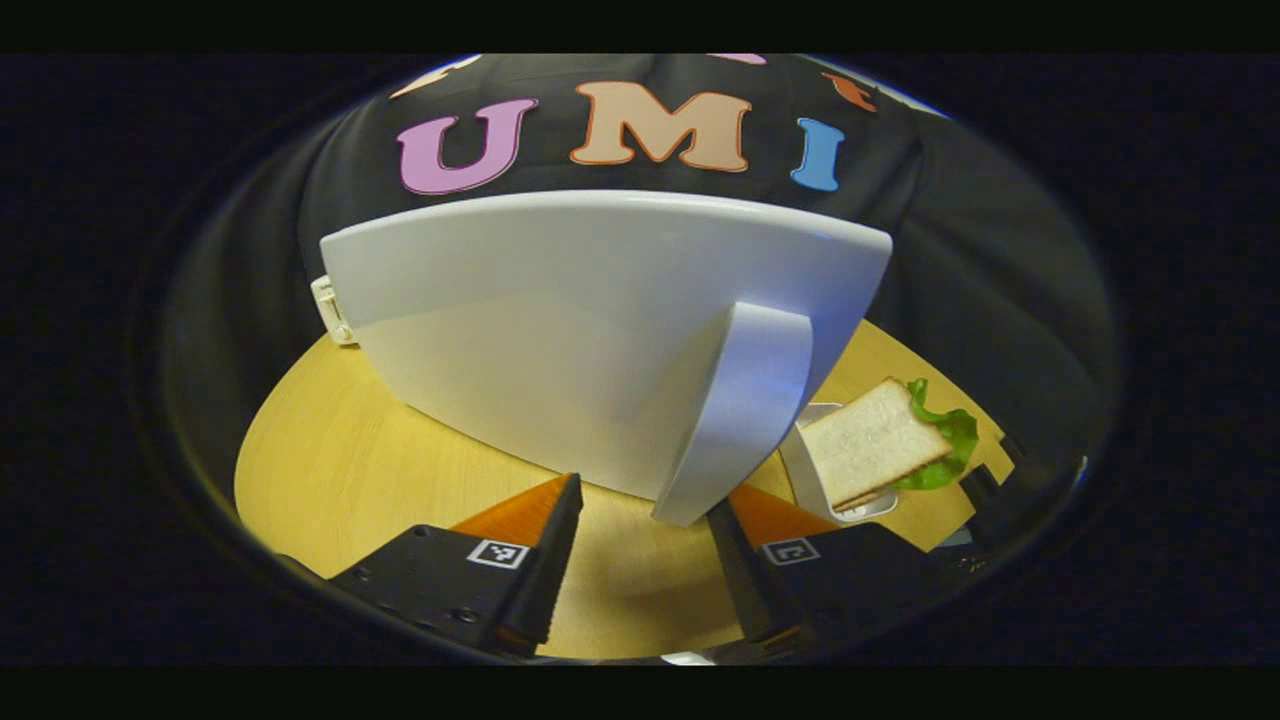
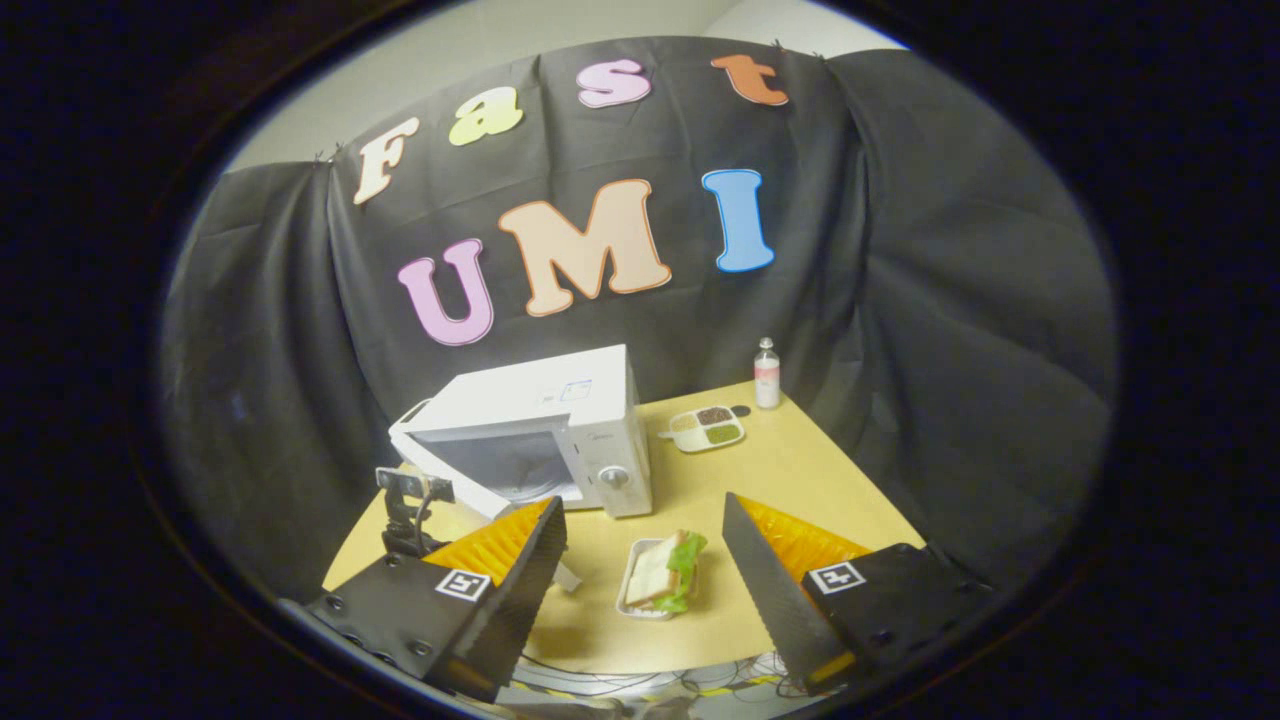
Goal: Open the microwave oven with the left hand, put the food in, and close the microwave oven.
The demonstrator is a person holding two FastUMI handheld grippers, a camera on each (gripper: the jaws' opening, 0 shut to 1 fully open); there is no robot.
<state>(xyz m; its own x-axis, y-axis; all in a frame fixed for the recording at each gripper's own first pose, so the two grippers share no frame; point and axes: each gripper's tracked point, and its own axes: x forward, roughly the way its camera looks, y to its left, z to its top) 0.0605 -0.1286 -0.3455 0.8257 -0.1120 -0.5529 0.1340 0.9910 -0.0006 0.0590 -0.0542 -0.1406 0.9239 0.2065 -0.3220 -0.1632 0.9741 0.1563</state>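
In the left gripper view, the left gripper (image 1: 640, 545) is seen with its fingers spread apart, one on each side of the lower end of the white curved plastic door handle (image 1: 735, 415); whether either finger touches the handle cannot be told, and nothing is clamped. The white glossy microwave door (image 1: 560, 330) is seen swung partly outward, its outer face towards this camera.

In the right gripper view, the white box-shaped microwave oven (image 2: 545, 430) is seen standing near the rear left corner of the pale wooden table (image 2: 800, 480), with its door hinged open to the left. The sandwich of white bread and green lettuce (image 2: 662, 572) is seen lying in a shallow white tray (image 2: 632, 600) near the table's front edge, in front of the oven and apart from it. The right gripper (image 2: 640, 560) is held above that front edge with its fingers wide apart, gripping nothing, the sandwich between them but farther off.

Towards the rear edge, right of the oven, a white divided dish of small foods (image 2: 708, 430) and a small clear bottle with a pink label (image 2: 767, 375) are placed.
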